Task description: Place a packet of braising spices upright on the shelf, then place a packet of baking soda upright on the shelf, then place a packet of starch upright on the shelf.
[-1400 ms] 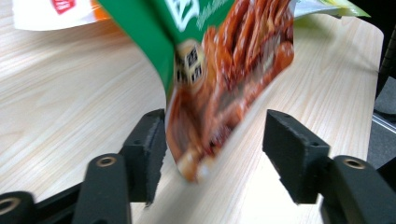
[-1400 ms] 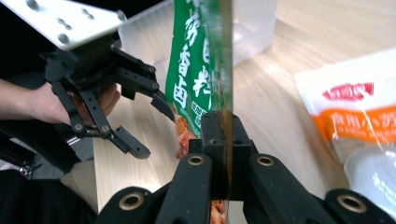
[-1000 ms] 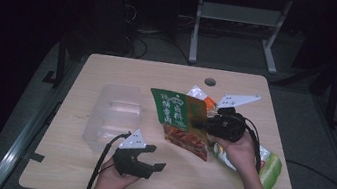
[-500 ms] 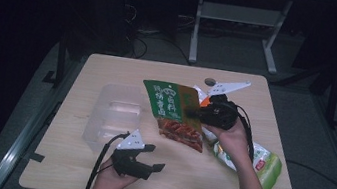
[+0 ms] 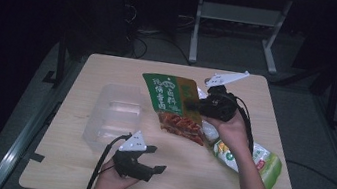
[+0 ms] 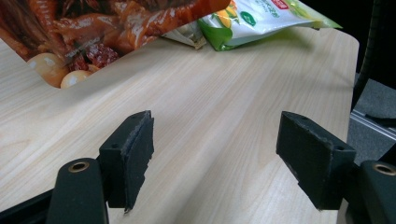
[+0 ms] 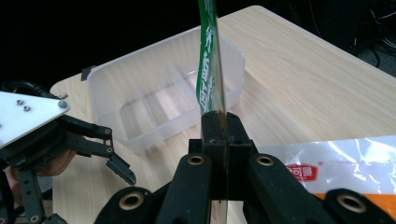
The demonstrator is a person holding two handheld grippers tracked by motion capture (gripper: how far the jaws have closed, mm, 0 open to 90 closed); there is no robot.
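Pinching a glossy green snack pouch (image 5: 170, 102), right gripper (image 5: 199, 105) holds it above woodgrain table (image 5: 280, 111); left gripper (image 5: 152, 170) spread, empty.

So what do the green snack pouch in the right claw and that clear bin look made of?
Green snack pouch: probably glossy printed plastic film; it looks thin edge-on where the right claw pinches it. Clear bin: frosted translucent rigid plastic; its dividers show through.

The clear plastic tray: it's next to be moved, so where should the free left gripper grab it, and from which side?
Probably the clear plastic tray's near wall, from above. It sits open side up, its thin upright rim fitting between the open jaws of the left gripper, which lies just in front.
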